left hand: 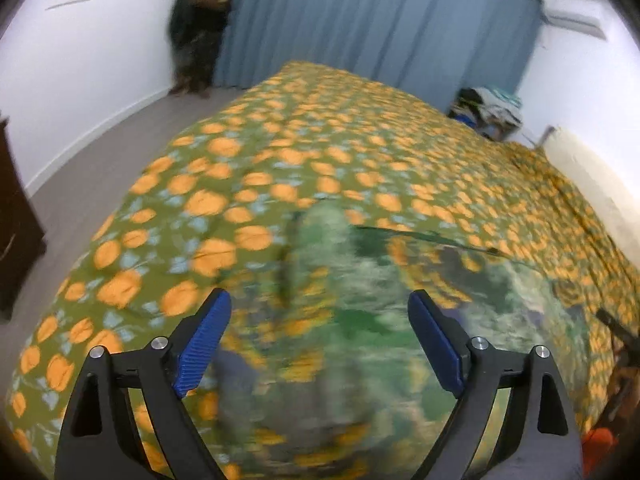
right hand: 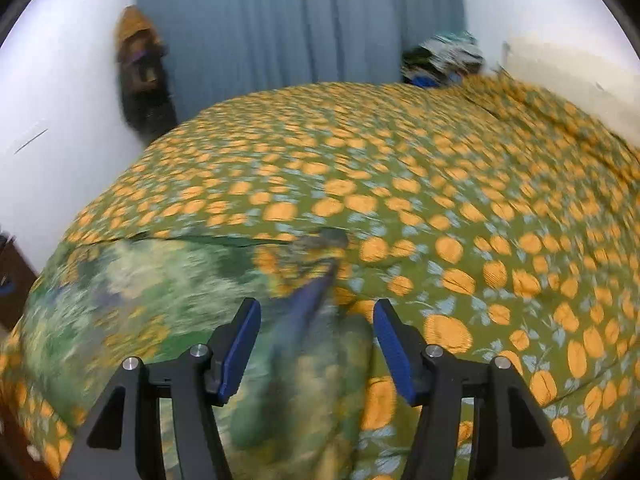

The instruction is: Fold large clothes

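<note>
A large bed [left hand: 320, 128] fills both views, covered by an olive-green bedspread [right hand: 460, 208] printed with orange fruit and pale blue leaves. On its near part lies the garment [left hand: 360, 288], a green, white and yellow patterned piece of clothing, heavily blurred; its straight far edge runs across the bedspread.

The left gripper [left hand: 320, 332] hangs above the garment with its blue-padded jaws spread wide, and the pads do not press on the cloth. The right gripper [right hand: 316, 340] stands at the garment's other end with its jaws partly apart. A bluish fold of the garment rises into the gap between them, but through the blur no pad appears to press on it.

At the bed's far right corner sits a pile of mixed clothes [left hand: 488, 108]. Behind the bed hangs a blue curtain [right hand: 296, 20] between white walls. Dark clothing [left hand: 200, 28] hangs left of the curtain. Dark wooden furniture [left hand: 16, 216] stands at the left edge of the left wrist view.
</note>
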Available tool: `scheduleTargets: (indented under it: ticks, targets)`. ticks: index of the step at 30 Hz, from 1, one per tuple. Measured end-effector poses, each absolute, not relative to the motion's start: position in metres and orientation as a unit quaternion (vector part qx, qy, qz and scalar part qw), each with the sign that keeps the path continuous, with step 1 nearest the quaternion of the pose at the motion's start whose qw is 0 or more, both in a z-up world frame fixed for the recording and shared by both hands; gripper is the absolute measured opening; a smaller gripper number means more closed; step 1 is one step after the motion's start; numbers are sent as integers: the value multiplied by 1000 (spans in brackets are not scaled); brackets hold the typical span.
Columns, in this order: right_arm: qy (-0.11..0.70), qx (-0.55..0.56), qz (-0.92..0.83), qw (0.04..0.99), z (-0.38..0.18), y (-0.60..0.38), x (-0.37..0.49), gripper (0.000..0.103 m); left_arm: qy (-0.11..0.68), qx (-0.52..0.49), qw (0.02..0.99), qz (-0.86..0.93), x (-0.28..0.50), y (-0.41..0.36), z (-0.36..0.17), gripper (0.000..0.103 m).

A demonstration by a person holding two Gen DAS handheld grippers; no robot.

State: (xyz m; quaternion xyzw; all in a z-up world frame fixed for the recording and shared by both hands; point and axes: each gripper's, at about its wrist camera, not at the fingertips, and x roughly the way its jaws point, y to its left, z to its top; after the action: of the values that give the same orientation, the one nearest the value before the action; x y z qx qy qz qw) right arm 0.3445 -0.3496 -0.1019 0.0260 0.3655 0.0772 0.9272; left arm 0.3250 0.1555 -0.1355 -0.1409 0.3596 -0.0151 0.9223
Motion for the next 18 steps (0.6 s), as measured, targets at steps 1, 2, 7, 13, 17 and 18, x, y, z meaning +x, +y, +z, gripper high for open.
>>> scheduleTargets:
  ticks: [1, 2, 7, 13, 17, 18]
  targets:
    - [366, 28, 89, 926, -99, -342, 344, 60, 361, -137, 922, -27, 330, 144, -133, 91]
    - [366, 33, 98, 925, -96, -334, 346, 60, 361, -134, 922, -37, 336, 131, -132, 91]
    - [368, 52, 123, 920, -91, -304, 368, 60, 361, -109, 921, -94, 360, 69, -128, 91]
    - [388, 58, 111, 913, -115, -296, 397, 60, 396, -42, 904, -159, 393, -13, -150, 92]
    - [425, 81, 95, 896, -153, -312, 422, 60, 425, -24, 893, -143, 424, -42, -179, 92]
    - [439, 96, 97, 888, -166, -317, 428, 60, 438, -18, 889, -131, 434, -45, -191, 92]
